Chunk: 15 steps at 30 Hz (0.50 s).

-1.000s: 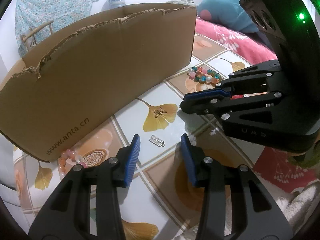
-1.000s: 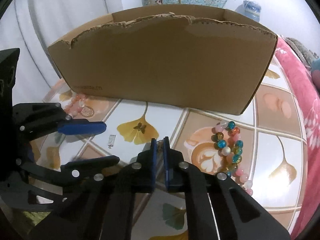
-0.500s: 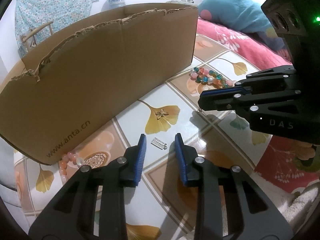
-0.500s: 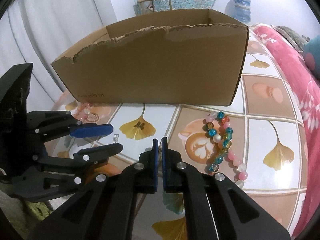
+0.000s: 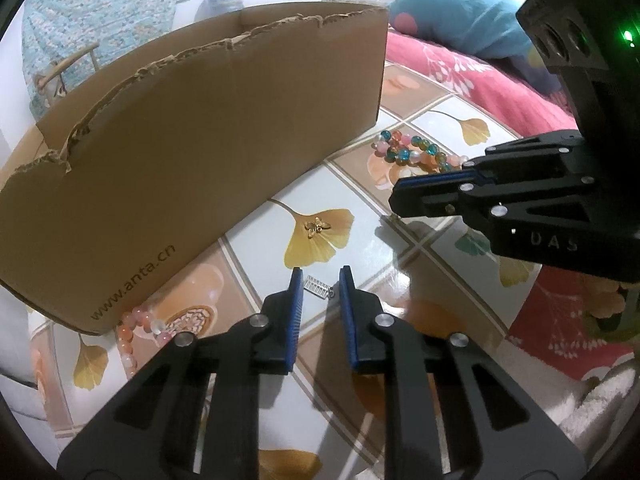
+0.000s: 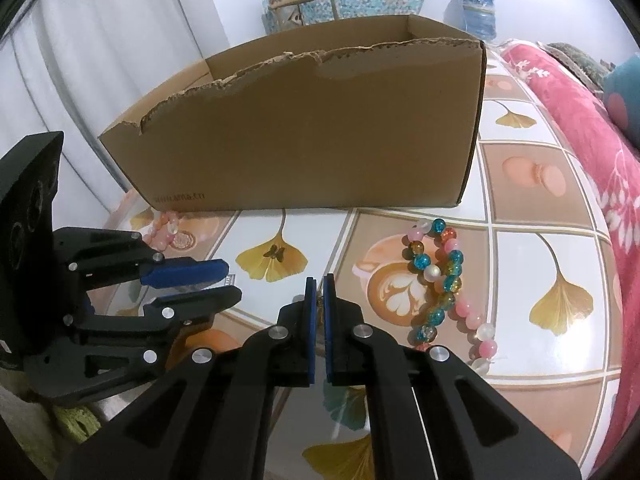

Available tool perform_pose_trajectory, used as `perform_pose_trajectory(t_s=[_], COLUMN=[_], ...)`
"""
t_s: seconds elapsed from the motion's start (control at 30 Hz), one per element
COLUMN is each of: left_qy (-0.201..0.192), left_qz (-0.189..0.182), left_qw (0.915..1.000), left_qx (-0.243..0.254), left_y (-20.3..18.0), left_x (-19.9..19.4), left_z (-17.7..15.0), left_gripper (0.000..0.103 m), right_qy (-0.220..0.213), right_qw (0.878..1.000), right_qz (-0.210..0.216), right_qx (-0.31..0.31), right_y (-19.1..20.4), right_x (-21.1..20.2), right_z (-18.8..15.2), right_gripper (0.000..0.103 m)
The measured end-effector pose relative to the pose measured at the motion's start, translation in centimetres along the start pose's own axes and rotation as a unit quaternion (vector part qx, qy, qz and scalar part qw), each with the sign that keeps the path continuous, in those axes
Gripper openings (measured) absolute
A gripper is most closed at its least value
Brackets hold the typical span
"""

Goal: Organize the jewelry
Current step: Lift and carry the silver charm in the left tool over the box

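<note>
- Charm (image 5: 319,287): in the left wrist view this small silver bar lies flat on the counter (image 5: 256,264), just ahead of the left hand-held gripper (image 5: 319,280) and in line with the gap between its blue pads.
- Its long axis runs across that gap, from one pad toward the other, slightly slanted, so the pads would meet its two short ends.
- The jaws have just been closing and now stand narrowly apart; the charm sits at their tips, but no pad presses on it yet.
- Off to the right in the same view, the right hand-held gripper (image 5: 394,196) hangs farther from the charm, so I judge the left to be the nearer one for this pick.
- Box (image 5: 192,152) stands beyond, left and back of the charm, with a butterfly (image 5: 317,227) between them.
- In the right wrist view, the right hand-held gripper (image 6: 319,280) is closed; something small and dark seems caught at its tips, though I cannot tell what.
- There the charm is only a sliver of silver at the tip of the left hand-held gripper (image 6: 230,280), low on the left.
- Beads (image 6: 440,276) lie just right of the closed pads.
</note>
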<state>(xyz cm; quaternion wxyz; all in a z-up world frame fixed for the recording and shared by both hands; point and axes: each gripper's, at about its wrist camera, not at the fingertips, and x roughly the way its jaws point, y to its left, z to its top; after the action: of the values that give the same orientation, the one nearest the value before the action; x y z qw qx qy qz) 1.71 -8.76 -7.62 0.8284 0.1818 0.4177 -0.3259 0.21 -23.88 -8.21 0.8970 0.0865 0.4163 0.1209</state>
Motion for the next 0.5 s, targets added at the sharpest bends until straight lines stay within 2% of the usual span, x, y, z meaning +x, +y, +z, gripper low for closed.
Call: perform_pose_trajectory(t_s=[0.17, 0.5], left_qy=[0.008, 0.024], left_qz=[-0.015, -0.062], left_qw=[0.9998, 0.9954], left_qx=[0.006, 0.068], left_y=[0.36, 0.88], left_x=[0.05, 0.46], left_z=[0.0, 0.6], left_gripper=[0.018, 0.018], right_qy=[0.0, 0.003], right_qw=[1.0, 1.0], right_qz=[0.005, 0.011], right_qx=[-0.001, 0.004], right_y=[-0.03, -0.49], right_x=[-0.12, 0.16], right_z=[0.02, 0.1], right_gripper=[0.004, 0.004])
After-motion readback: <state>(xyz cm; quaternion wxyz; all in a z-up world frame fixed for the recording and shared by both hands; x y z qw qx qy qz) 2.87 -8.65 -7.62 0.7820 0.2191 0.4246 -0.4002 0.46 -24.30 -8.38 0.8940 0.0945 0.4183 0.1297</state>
